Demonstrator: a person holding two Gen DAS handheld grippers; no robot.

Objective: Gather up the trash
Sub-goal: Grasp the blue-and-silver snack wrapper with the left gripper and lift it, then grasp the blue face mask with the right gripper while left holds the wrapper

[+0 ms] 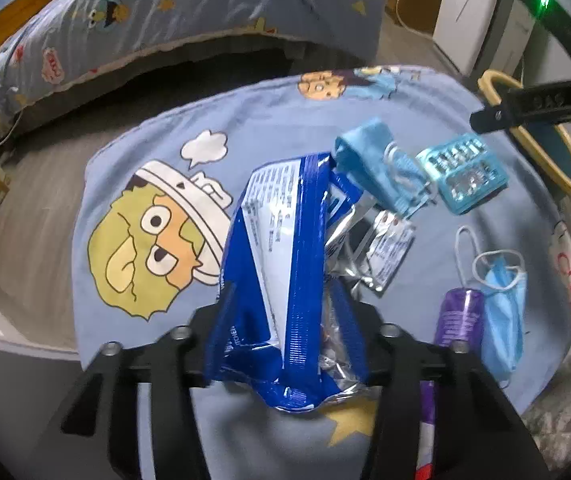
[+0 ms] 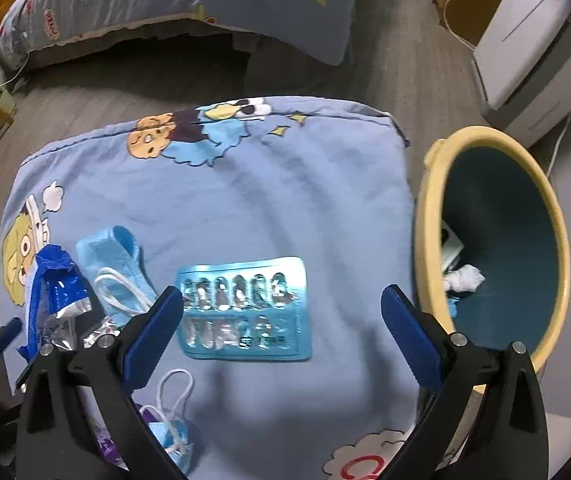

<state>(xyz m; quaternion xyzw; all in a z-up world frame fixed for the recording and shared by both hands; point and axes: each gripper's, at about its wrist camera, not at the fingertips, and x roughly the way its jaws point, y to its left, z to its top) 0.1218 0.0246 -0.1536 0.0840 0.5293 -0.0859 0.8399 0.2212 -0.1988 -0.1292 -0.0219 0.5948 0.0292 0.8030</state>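
A blue snack bag [image 1: 281, 280] lies on the cartoon blanket [image 1: 157, 168], clamped between my left tongs [image 1: 285, 312]. My right tongs [image 2: 281, 320] gape empty above a blister pack [image 2: 245, 312]. I should lift gently, then carry to the yellow-rimmed bin [image 2: 425, 208].

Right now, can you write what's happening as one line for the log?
left gripper: jaws closed on blue snack bag | right gripper: jaws open above blister pack | bin: beside bed, some trash inside

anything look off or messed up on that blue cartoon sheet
Litter, no spill: a torn-open blue snack bag between the left hand-held gripper fingers, an emptied blister pack, and crumpled face masks beside the waste bin.
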